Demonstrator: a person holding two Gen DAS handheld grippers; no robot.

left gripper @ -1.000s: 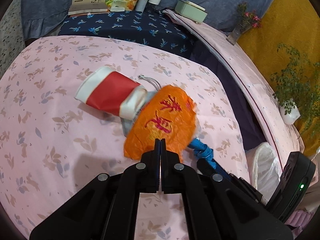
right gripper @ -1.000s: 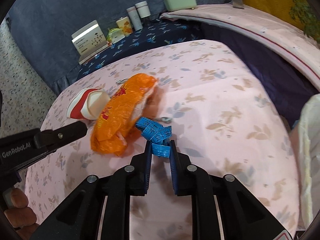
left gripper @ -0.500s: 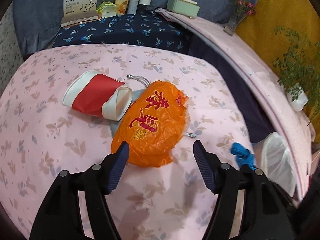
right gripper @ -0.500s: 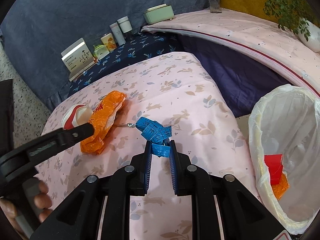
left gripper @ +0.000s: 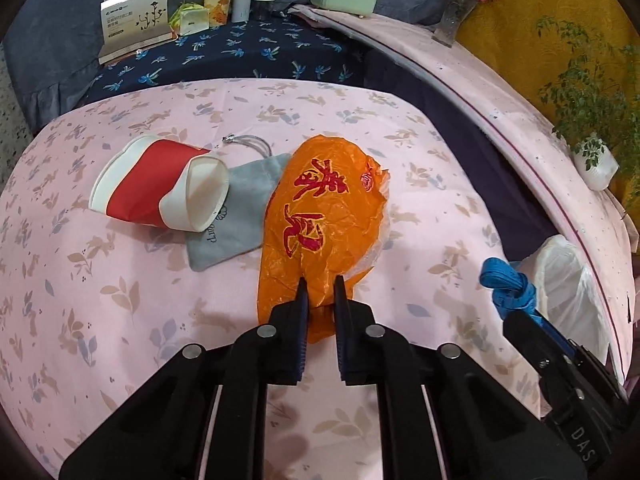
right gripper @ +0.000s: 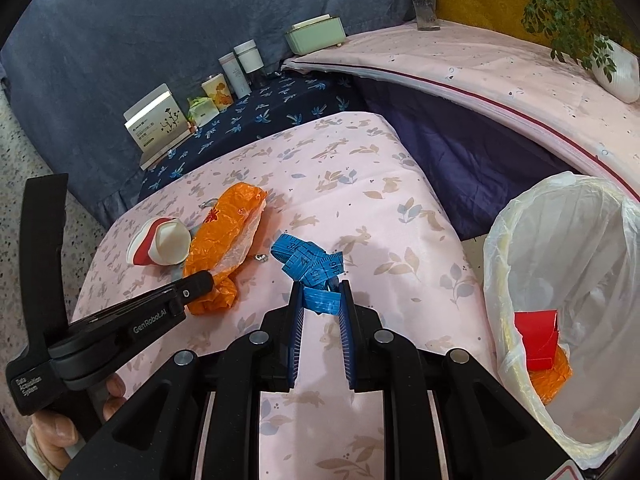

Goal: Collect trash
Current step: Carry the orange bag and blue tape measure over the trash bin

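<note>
Your left tool (left gripper: 319, 292) and right tool (right gripper: 320, 294) are matte black plastic with round silver screw heads on the arms, ribbed blue pads (right gripper: 295, 340) inside the fingers, and white "GenRobot.AI" lettering along the left one's side.

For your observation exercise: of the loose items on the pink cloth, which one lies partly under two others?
The grey drawstring pouch: the red-and-white paper cup and the orange plastic bag each overlap one side of it.
</note>
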